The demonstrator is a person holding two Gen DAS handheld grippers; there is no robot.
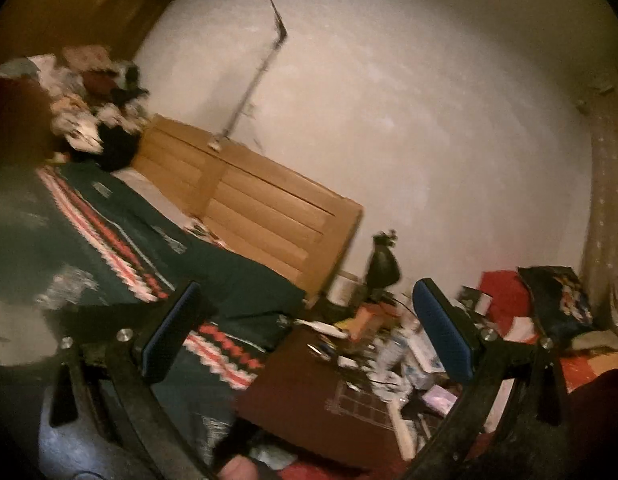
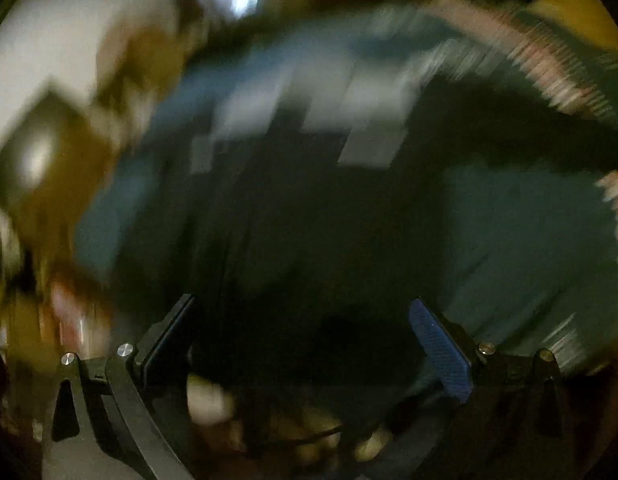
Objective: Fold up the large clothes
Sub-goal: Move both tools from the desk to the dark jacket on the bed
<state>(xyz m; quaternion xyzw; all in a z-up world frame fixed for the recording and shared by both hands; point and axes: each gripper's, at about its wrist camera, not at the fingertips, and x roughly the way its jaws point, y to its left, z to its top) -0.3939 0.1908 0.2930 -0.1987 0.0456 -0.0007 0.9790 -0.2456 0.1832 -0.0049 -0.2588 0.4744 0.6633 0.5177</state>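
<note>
Both grippers are hanging spread and empty as I'm watching: left gripper [image 1: 305, 332], right gripper [image 2: 305, 344]. I'm seeing the green patterned garment [image 1: 121, 248] lying on the bed [image 1: 249, 192], running lengthwise up-left; the right looks nearer.

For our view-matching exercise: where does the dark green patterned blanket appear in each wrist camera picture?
Left wrist: the blanket runs from the left edge down to centre-bottom, beside the wooden headboard.
Right wrist: the blanket, badly blurred, fills the centre and right.
Shared landmark: its red-and-white zigzag band.
</note>
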